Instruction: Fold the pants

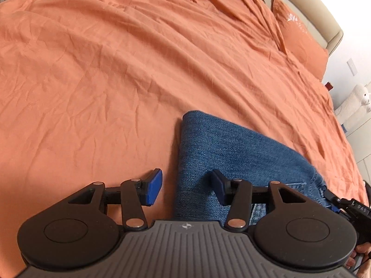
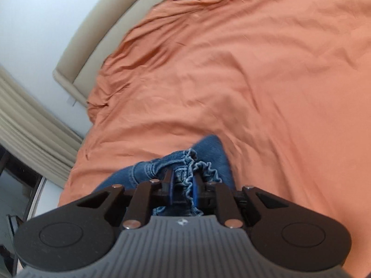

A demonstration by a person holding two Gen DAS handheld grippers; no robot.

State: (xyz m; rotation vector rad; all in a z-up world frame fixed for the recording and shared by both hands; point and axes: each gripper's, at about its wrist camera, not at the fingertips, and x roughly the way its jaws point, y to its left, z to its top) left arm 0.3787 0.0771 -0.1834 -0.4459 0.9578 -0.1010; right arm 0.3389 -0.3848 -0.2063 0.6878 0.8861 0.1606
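The blue denim pants (image 1: 234, 159) lie folded on the orange bedspread (image 1: 116, 69), with a rounded fold edge at the far left. My left gripper (image 1: 185, 186) is open and empty, hovering over the pants' left edge; its left pad is over the bedspread, its right pad over denim. My right gripper (image 2: 183, 185) is shut on a bunched, frayed end of the pants (image 2: 183, 162), with denim gathered between the blue pads. The right gripper also shows at the right edge of the left wrist view (image 1: 347, 206).
An orange pillow (image 1: 299, 34) lies at the head of the bed by a beige headboard (image 1: 324, 11). A white plush toy (image 1: 357, 102) stands beside the bed. Beige curtains (image 2: 27, 120) hang past the bed's far side.
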